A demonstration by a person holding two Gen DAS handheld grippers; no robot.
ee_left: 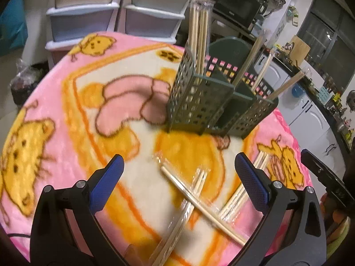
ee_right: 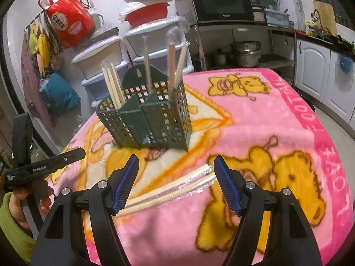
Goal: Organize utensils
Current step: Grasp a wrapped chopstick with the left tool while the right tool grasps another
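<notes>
A dark green perforated utensil holder [ee_left: 210,102] stands on the pink cartoon blanket [ee_left: 66,102], with wrapped chopstick pairs upright in its compartments [ee_left: 199,33]. It also shows in the right wrist view [ee_right: 146,119]. Several wrapped chopstick pairs [ee_left: 199,197] lie crossed on the blanket in front of it. My left gripper [ee_left: 177,168] is open and empty, hovering above these loose pairs. My right gripper [ee_right: 176,166] is open and empty above another wrapped pair [ee_right: 173,188] lying on the blanket.
Plastic drawer units [ee_left: 115,11] stand behind the table. A microwave [ee_right: 221,4] sits on a metal shelf with pots. White kitchen cabinets [ee_right: 315,71] line the right. The left gripper's body [ee_right: 40,166] and the hand holding it are at the left of the right wrist view.
</notes>
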